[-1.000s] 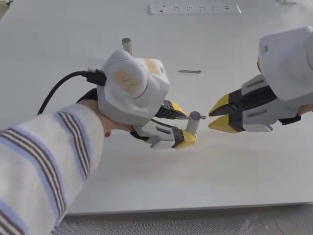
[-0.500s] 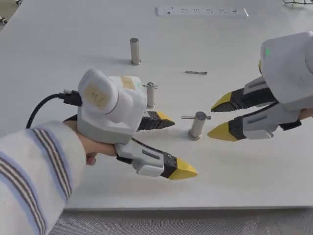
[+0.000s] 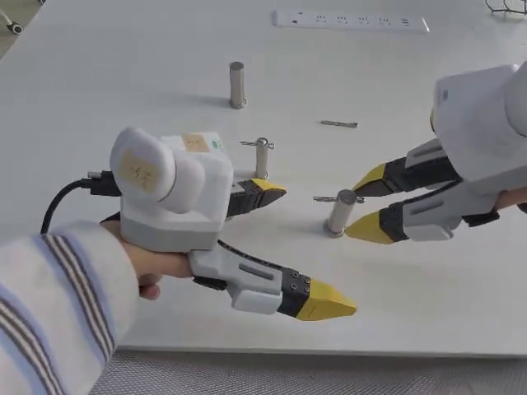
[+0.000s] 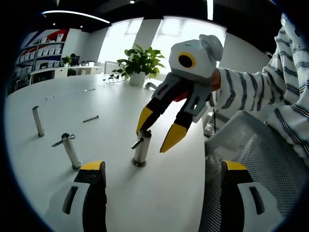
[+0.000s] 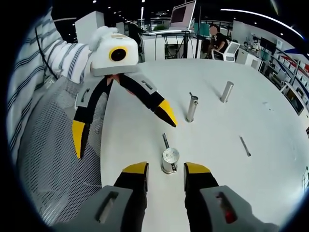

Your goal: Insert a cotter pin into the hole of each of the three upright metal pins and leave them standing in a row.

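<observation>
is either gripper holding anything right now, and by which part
Nothing is held. The left gripper is wide open, and the right gripper is open too, its tips by the nearest metal pin, not gripping it.

White, yellow-tipped left hand-held gripper (image 3: 306,248); striped sleeve (image 3: 58,304).

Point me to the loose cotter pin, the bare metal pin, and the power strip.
loose cotter pin (image 3: 339,124): head view, middle of its shaft.
bare metal pin (image 3: 237,82): head view, middle of its side.
power strip (image 3: 350,20): head view, centre of its top face.
</observation>
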Demonstrator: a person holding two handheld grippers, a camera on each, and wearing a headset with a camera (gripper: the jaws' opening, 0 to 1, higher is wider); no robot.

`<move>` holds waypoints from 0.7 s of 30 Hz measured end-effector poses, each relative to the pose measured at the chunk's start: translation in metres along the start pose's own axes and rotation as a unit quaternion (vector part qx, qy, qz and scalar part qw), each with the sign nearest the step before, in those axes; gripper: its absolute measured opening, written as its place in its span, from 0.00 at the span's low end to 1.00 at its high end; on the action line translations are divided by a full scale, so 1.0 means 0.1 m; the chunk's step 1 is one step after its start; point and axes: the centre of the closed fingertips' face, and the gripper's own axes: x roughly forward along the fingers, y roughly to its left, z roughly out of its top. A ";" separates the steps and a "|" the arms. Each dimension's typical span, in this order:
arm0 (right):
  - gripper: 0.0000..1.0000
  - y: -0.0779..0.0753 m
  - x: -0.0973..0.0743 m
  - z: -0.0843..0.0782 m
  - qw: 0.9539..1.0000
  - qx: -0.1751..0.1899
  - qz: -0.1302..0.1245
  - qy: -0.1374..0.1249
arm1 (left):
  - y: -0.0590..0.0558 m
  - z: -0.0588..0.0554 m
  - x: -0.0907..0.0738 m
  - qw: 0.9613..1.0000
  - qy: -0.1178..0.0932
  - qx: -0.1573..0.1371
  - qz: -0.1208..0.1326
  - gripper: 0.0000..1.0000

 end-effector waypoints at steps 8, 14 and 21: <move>0.23 -0.03 0.07 0.05 1.000 0.012 -0.001 -0.003 | 0.04 -0.02 -0.07 1.000 0.000 0.002 0.005 0.99; 0.20 -0.02 0.10 0.06 1.000 0.010 0.003 -0.003 | 0.08 -0.05 -0.14 1.000 0.005 0.004 0.011 0.99; 0.13 -0.06 0.11 0.05 1.000 0.011 -0.003 -0.001 | 0.09 -0.06 -0.17 1.000 0.008 0.001 0.012 0.99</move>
